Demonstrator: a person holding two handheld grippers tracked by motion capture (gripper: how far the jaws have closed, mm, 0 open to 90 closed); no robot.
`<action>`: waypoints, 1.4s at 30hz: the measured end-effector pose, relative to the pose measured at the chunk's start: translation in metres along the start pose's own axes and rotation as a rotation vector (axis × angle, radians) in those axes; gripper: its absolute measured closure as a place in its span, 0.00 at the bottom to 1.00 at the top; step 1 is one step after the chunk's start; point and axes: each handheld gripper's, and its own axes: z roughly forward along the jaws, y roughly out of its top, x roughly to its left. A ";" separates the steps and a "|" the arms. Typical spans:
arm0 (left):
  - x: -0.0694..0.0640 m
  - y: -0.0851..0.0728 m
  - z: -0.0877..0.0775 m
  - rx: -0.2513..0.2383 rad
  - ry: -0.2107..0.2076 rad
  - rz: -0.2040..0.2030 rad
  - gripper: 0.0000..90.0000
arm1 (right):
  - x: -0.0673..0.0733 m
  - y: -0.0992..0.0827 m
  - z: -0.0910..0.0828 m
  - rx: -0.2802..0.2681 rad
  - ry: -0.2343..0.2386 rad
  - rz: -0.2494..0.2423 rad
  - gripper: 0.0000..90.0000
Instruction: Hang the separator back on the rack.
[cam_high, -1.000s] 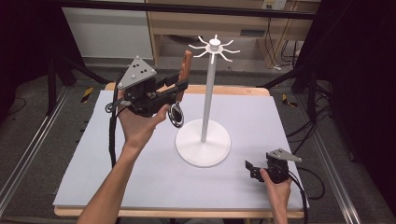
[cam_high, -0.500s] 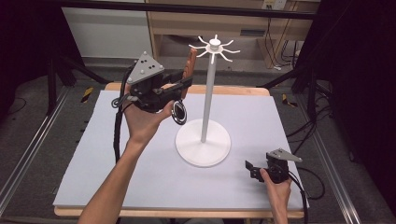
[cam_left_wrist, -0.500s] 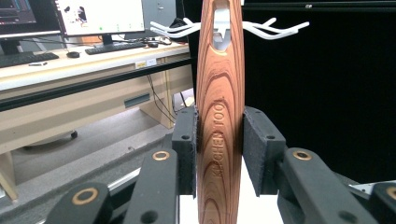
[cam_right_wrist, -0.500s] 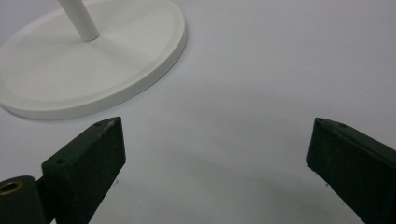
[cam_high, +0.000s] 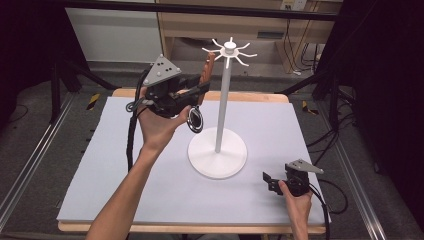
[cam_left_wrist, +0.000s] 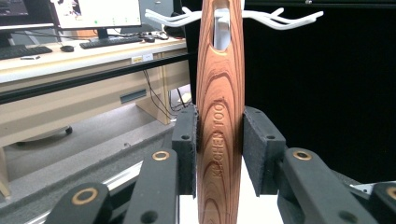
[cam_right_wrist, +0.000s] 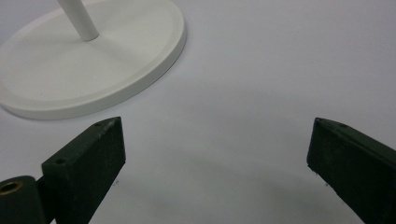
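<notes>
A white stand (cam_high: 223, 105) with a crown of hooks (cam_high: 229, 50) rises from a round base (cam_high: 217, 156) at mid-table. My left gripper (cam_high: 200, 90) is raised just left of the pole and shut on a wooden tool handle (cam_high: 208, 66). The tool's dark round head (cam_high: 195, 120) hangs below the jaws. In the left gripper view the pads (cam_left_wrist: 185, 144) press the striped handle (cam_left_wrist: 220, 84) from both sides. Its top hole sits level with the hooks (cam_left_wrist: 280, 19). My right gripper (cam_high: 268, 181) rests low at the front right, open and holding nothing. Its view has the jaws (cam_right_wrist: 215, 144) wide apart over the mat, beside the base (cam_right_wrist: 93, 70).
A pale grey mat (cam_high: 125, 165) covers the wooden table. Black frame rails and cables (cam_high: 330, 140) run along both sides. A desk with a keyboard and monitor (cam_left_wrist: 98, 14) stands beyond the table. A cable (cam_high: 131, 145) trails from the left gripper along the forearm.
The left hand has carried the wooden tool a little to the right, closer to the stand's pole and hooks. The right hand has stayed put.
</notes>
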 end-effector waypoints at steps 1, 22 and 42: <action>0.000 -0.001 0.002 0.003 -0.003 0.000 0.75 | 0.000 0.000 0.000 0.000 -0.002 0.000 0.05; -0.001 -0.010 0.007 -0.017 -0.002 0.008 0.75 | 0.001 -0.001 0.000 0.007 0.002 0.001 0.05; 0.007 -0.021 -0.001 -0.006 -0.006 -0.001 0.65 | 0.002 0.000 0.001 0.010 0.001 0.001 0.05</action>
